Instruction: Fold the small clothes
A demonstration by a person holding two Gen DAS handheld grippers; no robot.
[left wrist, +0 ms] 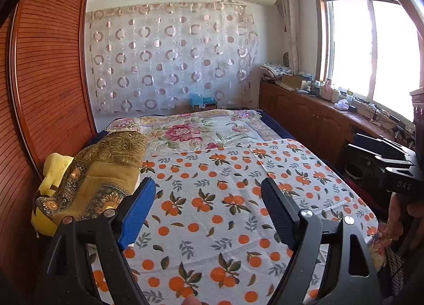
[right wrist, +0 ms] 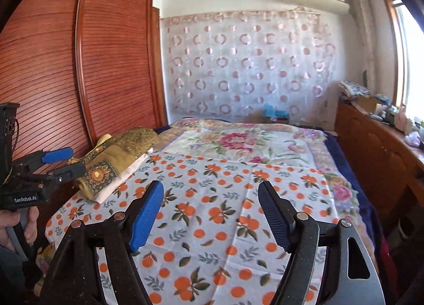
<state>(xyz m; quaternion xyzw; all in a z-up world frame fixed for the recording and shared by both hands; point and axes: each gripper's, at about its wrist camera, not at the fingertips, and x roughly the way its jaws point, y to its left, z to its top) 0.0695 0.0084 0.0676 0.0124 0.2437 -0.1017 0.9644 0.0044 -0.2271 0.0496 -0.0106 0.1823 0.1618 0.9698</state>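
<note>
A white cloth printed with oranges (left wrist: 228, 199) lies spread flat on the bed; it also shows in the right wrist view (right wrist: 225, 212). My left gripper (left wrist: 208, 185) is open and empty, held above the cloth's near part. My right gripper (right wrist: 210, 188) is open and empty, also above the cloth. The right gripper shows at the right edge of the left wrist view (left wrist: 384, 162). The left gripper shows at the left edge of the right wrist view (right wrist: 63, 162), jaws apart. No small garment is visible.
A folded gold-patterned blanket (left wrist: 106, 172) and a yellow cloth (left wrist: 53, 172) lie at the bed's left side by the wooden wardrobe (left wrist: 47, 80). A floral bedspread (left wrist: 201, 130) covers the far bed. A cluttered wooden cabinet (left wrist: 331, 109) runs under the window on the right.
</note>
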